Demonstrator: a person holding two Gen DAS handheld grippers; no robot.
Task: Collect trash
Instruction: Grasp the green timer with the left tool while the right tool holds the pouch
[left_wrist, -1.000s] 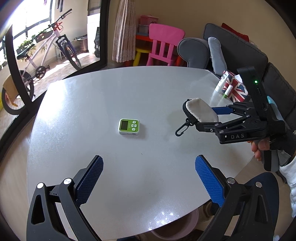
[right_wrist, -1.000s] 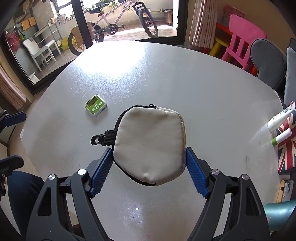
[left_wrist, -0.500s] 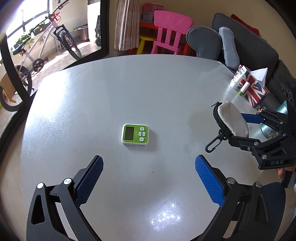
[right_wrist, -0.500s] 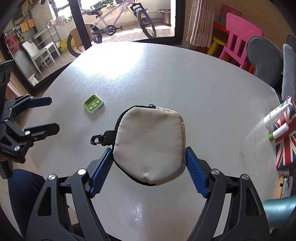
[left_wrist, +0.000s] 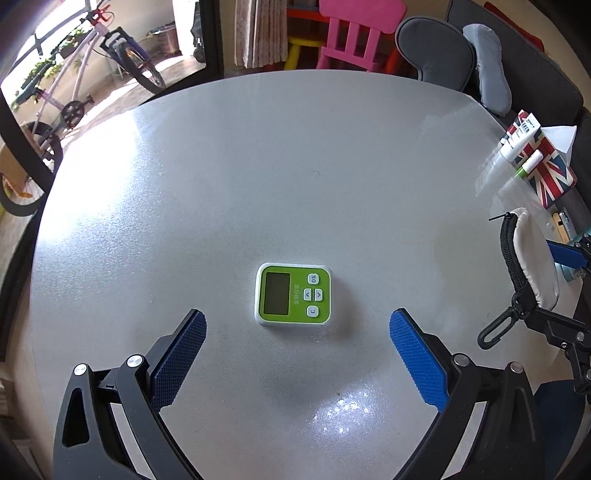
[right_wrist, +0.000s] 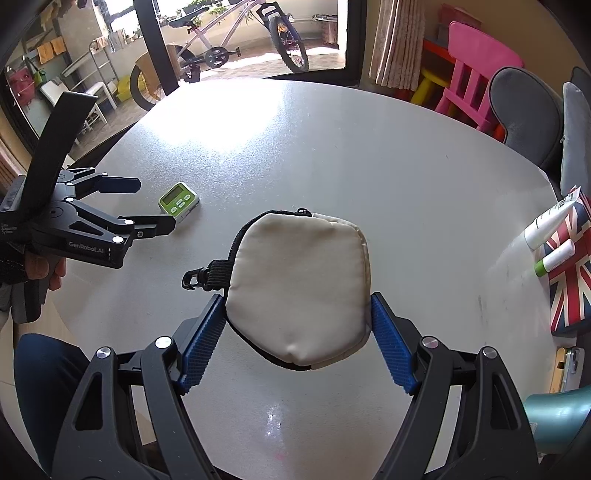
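Two hand-held grippers: both are over the worktop (left_wrist: 258, 166), one free and one loaded.
Landmark: the green timer (left_wrist: 293, 294), lying flat on the worktop; all places below are given from it.
Left hand-held gripper (left_wrist: 297, 354): jaws spread wide, nothing between the blue pads (left_wrist: 179, 360). It hovers just on the near side of the timer and points straight at it. The timer sits ahead of the pad tips, about on the middle line between them, not yet inside the gap.
Right hand-held gripper (right_wrist: 297, 343): clamped on a beige pouch (right_wrist: 299, 284), which it holds above the worktop, well to the right of the timer.
Pouch: squeezed at its two sides by the pads; black zip edge and a black clip (right_wrist: 194, 278) stick out toward the timer side.
Timer axis: nearly square, so no clear long axis. In the left wrist view, screen to the left and buttons to the right, edges about square to the pads. A grasp across its left and right sides looks possible, I judge.
Nearer hand: the left one, clearly; the right one is busy and farther.
Coming move, my judgement: the left hand-held gripper goes a little forward and down so the pads come beside the timer, then closes.
Risk: the timer is low and flat, so pads that arrive too high may slide over it or push it away.
Other things: a flag-pattern box (right_wrist: 570, 273) with tubes, far right of the timer, at the worktop edge.
Bin: I cannot see one in these views.
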